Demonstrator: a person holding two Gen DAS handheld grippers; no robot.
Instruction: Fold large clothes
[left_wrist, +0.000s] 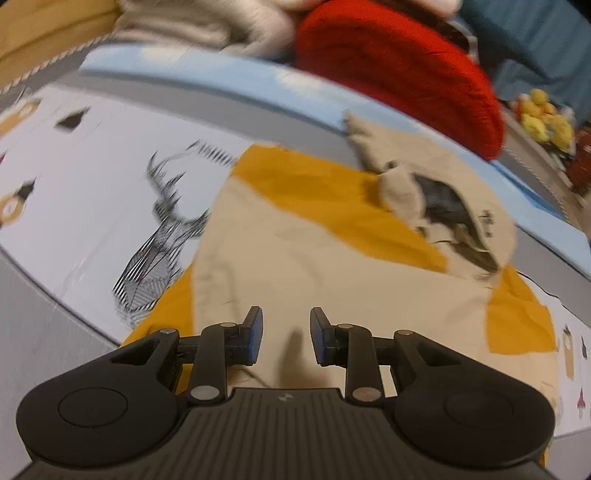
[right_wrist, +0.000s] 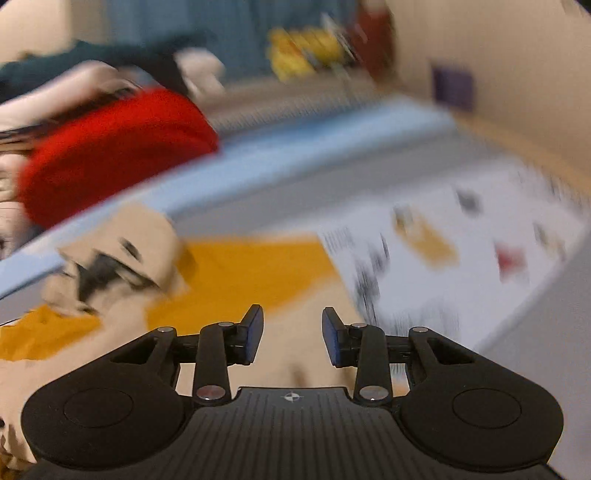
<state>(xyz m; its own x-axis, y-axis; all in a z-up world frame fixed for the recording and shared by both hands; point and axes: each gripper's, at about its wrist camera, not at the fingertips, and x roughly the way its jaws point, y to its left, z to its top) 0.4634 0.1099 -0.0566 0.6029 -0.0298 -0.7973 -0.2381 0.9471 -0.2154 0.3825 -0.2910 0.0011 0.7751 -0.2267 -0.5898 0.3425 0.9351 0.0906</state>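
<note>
A beige and mustard-yellow garment (left_wrist: 295, 236) with a dark print (left_wrist: 454, 218) lies partly folded on a white patterned sheet. My left gripper (left_wrist: 286, 336) is open and empty just above the garment's near beige part. My right gripper (right_wrist: 291, 338) is open and empty over the same garment (right_wrist: 240, 273); this view is motion-blurred.
The sheet (left_wrist: 92, 177) carries a deer print (left_wrist: 159, 236) to the left of the garment. A red cushion (left_wrist: 399, 70) and a heap of pale clothes (left_wrist: 207, 18) lie behind a light blue edge (left_wrist: 207, 74). Yellow toys (left_wrist: 543, 118) sit at far right.
</note>
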